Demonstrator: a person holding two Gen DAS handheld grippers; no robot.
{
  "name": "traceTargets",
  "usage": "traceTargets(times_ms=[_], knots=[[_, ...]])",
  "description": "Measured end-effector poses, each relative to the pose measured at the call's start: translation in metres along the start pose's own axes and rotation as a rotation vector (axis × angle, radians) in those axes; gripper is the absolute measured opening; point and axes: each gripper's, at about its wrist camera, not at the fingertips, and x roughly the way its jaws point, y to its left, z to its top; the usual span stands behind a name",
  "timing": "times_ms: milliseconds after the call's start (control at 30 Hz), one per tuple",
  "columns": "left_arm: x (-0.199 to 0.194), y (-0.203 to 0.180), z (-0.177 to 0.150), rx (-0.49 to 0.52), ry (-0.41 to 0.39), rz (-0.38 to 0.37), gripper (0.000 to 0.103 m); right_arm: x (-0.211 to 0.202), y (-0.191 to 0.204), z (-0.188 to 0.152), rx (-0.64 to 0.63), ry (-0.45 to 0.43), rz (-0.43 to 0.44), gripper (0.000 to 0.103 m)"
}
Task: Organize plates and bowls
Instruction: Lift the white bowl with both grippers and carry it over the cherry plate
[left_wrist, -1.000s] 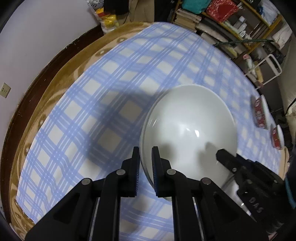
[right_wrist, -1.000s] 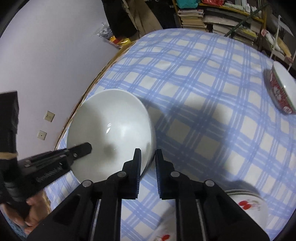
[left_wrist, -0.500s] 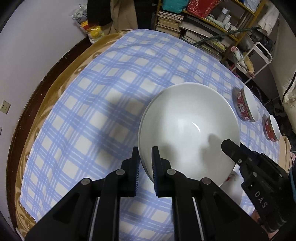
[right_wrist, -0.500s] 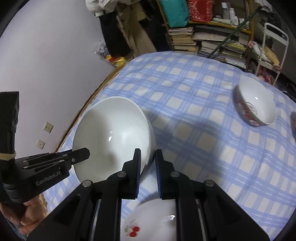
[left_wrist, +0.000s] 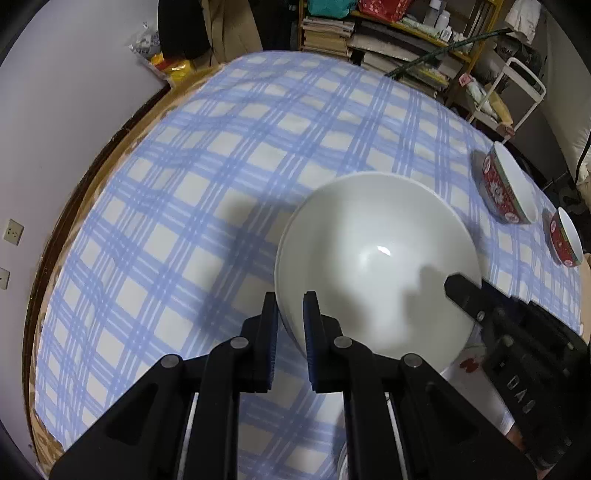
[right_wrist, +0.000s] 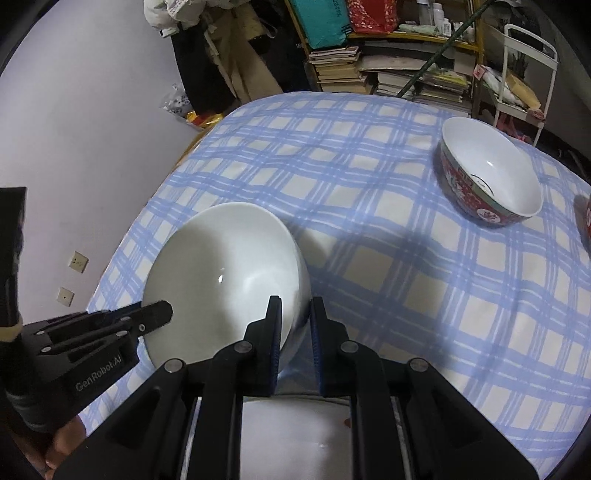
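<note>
White bowl (left_wrist: 376, 266) upright, slightly tilted; left gripper (left_wrist: 290, 314), right gripper (right_wrist: 295, 321) pinch opposite rims.

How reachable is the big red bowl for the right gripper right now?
Probably not: the right gripper is shut on the white bowl's rim, shared with the left gripper. The cloth toward the red bowl lies bare.

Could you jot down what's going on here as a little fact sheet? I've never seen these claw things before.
Held item: white bowl, plain, with another white rim just beneath it
Left claw: shut on the bowl's near rim
Right claw: shut on the opposite rim
Beneath the bowl: white plate with red cherry print
Elsewhere: large red patterned bowl and small red patterned bowl, standing apart on the cloth
Surface: blue plaid tablecloth
Background: shelves of stacked books
</note>
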Motion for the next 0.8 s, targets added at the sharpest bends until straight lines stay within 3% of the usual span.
traceTargets(times_ms=[633, 800], knots=[[0.0, -0.001, -0.006, 0.009, 0.013, -0.016, 0.015, -0.001, -0.005, -0.003, 0.028, 0.012, 0.022, 0.016], [-0.02, -0.007, -0.012, 0.042, -0.029, 0.013, 0.017, -0.024, -0.007, 0.001, 0.038, -0.046, 0.013, 0.017]])
